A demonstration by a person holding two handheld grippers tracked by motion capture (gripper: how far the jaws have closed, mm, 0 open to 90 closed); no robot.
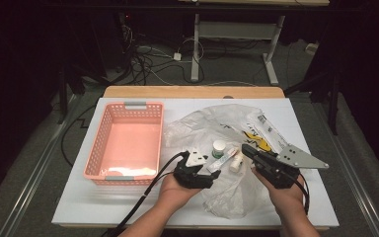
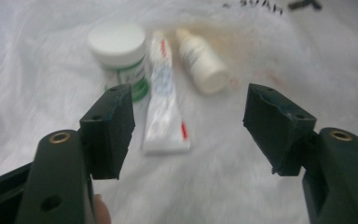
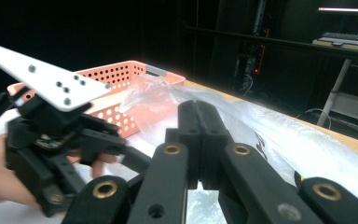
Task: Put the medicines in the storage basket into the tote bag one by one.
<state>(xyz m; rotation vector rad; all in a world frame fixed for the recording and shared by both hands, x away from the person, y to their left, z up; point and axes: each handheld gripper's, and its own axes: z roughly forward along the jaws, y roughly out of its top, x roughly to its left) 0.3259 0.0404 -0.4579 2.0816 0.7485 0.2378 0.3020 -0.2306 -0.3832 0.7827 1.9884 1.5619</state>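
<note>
Around the open left gripper and the closed right gripper, a white table stands in a dark room; a toothpaste tube lies just ahead of the left one.

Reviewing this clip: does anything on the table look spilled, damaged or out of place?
Nothing spilled or broken. The white-capped green-labelled jar stands upright; the white toothpaste tube and small white dropper bottle lie flat on the crumpled clear plastic bag. The pink perforated plastic basket holds none of them.

Both grippers are black, with brass-ringed screw holes. The right gripper carries a grey three-cornered plate. The left gripper trails a black cable.
</note>
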